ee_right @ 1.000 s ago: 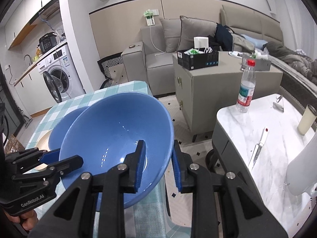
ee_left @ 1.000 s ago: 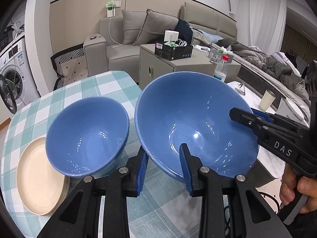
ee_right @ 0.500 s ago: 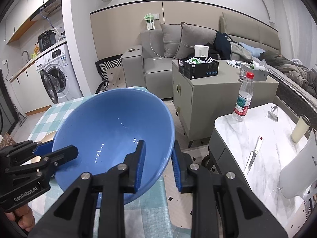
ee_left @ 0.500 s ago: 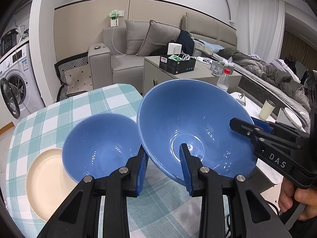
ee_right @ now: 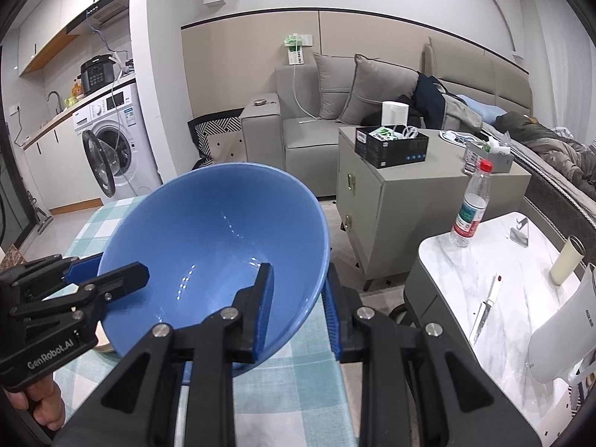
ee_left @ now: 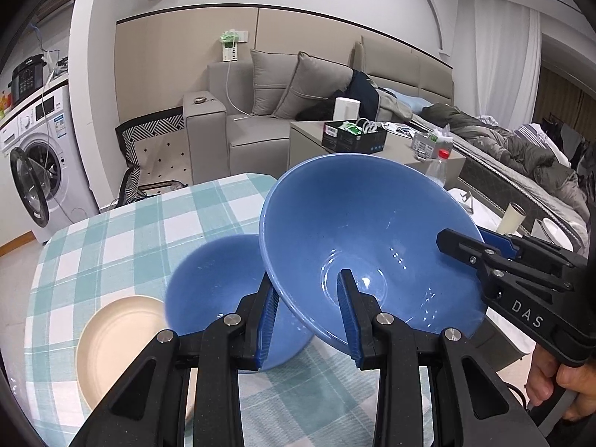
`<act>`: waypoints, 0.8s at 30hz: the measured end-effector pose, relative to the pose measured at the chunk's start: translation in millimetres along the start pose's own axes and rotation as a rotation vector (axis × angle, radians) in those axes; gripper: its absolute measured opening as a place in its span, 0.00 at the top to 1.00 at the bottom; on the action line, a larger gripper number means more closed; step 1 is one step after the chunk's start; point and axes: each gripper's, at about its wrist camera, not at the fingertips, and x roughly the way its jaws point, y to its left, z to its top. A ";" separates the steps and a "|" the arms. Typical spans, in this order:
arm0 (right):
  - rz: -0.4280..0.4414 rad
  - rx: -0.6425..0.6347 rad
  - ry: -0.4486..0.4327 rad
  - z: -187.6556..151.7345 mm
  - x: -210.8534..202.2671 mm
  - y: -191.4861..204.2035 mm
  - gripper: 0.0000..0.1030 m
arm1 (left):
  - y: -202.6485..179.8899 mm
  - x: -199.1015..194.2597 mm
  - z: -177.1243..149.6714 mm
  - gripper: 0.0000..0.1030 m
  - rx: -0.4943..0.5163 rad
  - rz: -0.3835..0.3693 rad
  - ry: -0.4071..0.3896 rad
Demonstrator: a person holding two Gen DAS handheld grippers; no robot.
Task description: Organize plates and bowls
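A checked tablecloth [ee_left: 123,246] is spread over the table, and a cream plate [ee_left: 111,339] is laid on it. A large blue bowl [ee_left: 357,231] is held tilted above the cloth, gripped on opposite rims by the clenched left gripper [ee_left: 309,320] and right gripper [ee_right: 296,309]. A small blue bowl [ee_left: 212,279] is seen just beside and below it, partly over the plate.

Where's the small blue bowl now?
Left wrist view, lower centre: small blue bowl on the checked table, just right of the cream plate, partly behind the raised large blue bowl.
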 end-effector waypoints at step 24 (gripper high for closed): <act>0.084 -0.117 0.049 25.4 47.2 76.4 0.73 | 89.4 -8.2 16.2 0.69 -0.118 0.097 -0.003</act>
